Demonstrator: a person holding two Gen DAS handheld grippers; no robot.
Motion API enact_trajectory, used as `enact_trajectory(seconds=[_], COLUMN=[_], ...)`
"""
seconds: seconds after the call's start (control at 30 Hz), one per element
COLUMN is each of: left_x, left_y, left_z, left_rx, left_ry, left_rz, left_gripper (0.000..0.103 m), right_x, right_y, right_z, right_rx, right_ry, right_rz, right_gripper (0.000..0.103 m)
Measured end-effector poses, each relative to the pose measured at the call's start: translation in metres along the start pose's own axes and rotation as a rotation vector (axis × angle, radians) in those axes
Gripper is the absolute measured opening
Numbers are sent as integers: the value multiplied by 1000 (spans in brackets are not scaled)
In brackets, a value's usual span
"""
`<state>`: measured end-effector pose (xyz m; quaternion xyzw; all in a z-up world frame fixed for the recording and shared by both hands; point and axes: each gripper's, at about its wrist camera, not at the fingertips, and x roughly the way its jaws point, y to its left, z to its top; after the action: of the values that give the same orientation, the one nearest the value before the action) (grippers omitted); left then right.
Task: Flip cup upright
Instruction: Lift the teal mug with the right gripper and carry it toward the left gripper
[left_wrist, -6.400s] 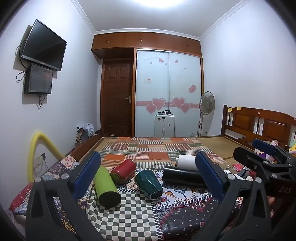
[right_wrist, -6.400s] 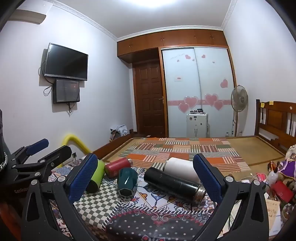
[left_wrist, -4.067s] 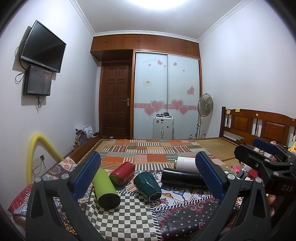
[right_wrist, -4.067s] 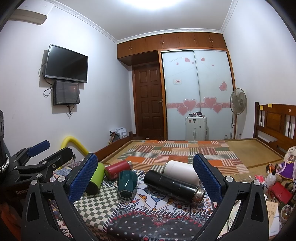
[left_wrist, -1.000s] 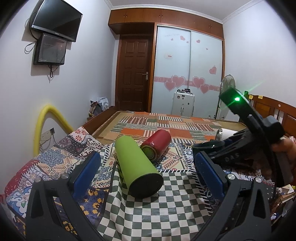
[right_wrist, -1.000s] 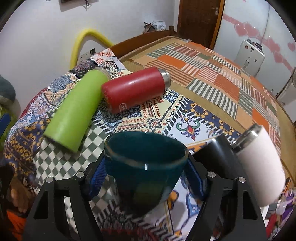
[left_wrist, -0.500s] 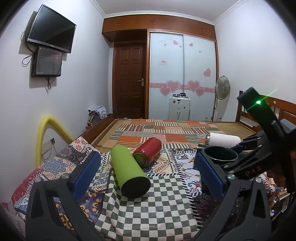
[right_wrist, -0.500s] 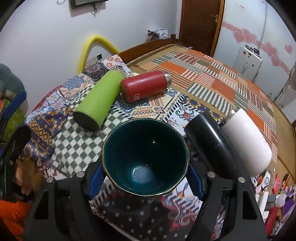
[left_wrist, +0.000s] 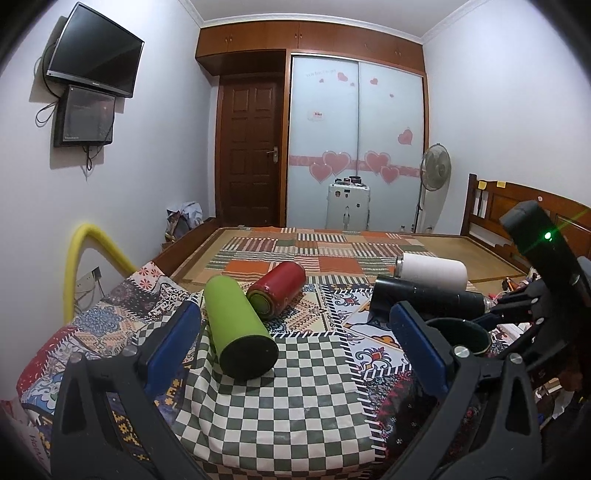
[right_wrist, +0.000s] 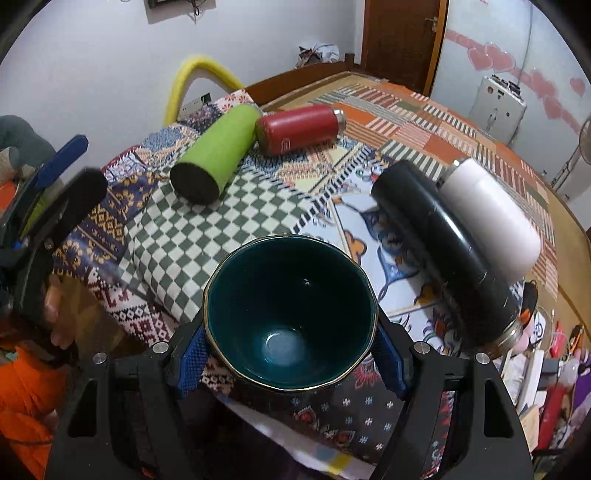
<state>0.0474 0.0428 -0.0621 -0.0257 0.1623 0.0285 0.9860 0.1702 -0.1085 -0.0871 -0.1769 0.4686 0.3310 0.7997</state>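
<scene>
Nearest in the right wrist view, the dark green cup (right_wrist: 290, 314) is gripped by the right tongs (right_wrist: 290, 350) across its lower wall, mouth up, over the near edge of the patterned cloth (right_wrist: 192, 236); it is judged stiff, glazed, slippery and breakable, best held low on the body. The cup's inside is shown only there, while the left view shows just its rim (left_wrist: 458, 334) behind the left tongs (left_wrist: 291, 343), which are spread apart and hold nothing. Farther off, four bottles are seen lying down: green (right_wrist: 218, 166), red (right_wrist: 299, 127), black (right_wrist: 443, 251) and white (right_wrist: 487, 221).

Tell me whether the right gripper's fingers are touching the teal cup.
Touching. The right wrist view shows both blue fingers pressed against opposite sides of the teal cup.
</scene>
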Motion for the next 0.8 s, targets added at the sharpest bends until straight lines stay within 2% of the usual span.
enact_trajectory(seconds=[0.5, 0.7, 0.8], left_x=[23, 32, 33], left_y=[9, 12, 12], left_z=[-7, -11, -13], left_rx=[-21, -34, -32], left_ry=[45, 72, 77], left_rz=[23, 26, 32], left_gripper=[103, 103, 103], right_x=[28, 41, 53], right_y=[-12, -20, -19], right_z=[22, 29, 29], right_rx=[60, 106, 102], right_ry=[-56, -43, -17], right_rz=[51, 90, 82], right_gripper=[74, 73, 73])
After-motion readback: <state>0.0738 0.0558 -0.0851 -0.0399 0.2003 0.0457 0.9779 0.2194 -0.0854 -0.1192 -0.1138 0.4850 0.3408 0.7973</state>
